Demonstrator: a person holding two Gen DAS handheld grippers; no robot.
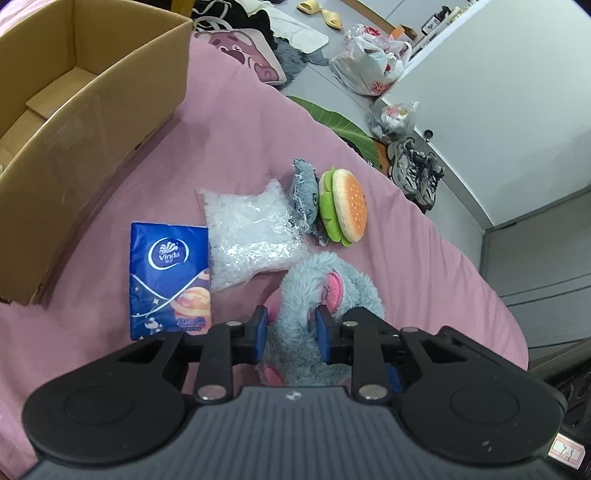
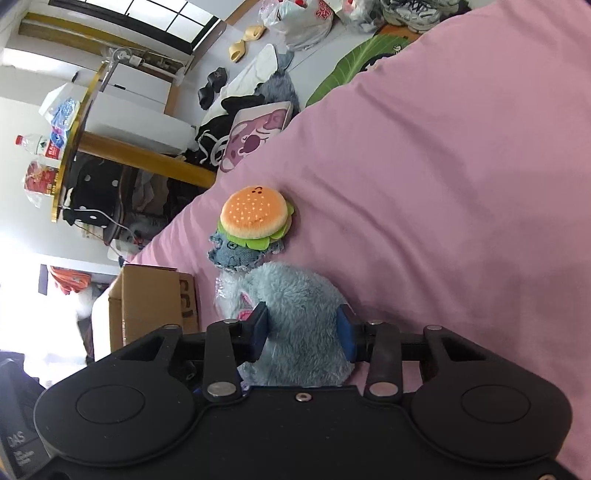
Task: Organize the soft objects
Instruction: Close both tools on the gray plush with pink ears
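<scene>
A fluffy grey-blue plush toy with pink ears lies on the pink bed sheet. My left gripper is shut on its head end, pads pressing into the fur. From the other side, my right gripper is closed around the toy's body. Beyond it lie a hamburger plush, a small denim toy, a clear bubble-wrap bag and a blue tissue pack. An open cardboard box stands on the bed to the left.
The bed's edge runs just past the hamburger plush. On the floor beyond are sneakers, plastic bags, a green leaf mat and yellow slippers. A pink cartoon pillow lies behind the box.
</scene>
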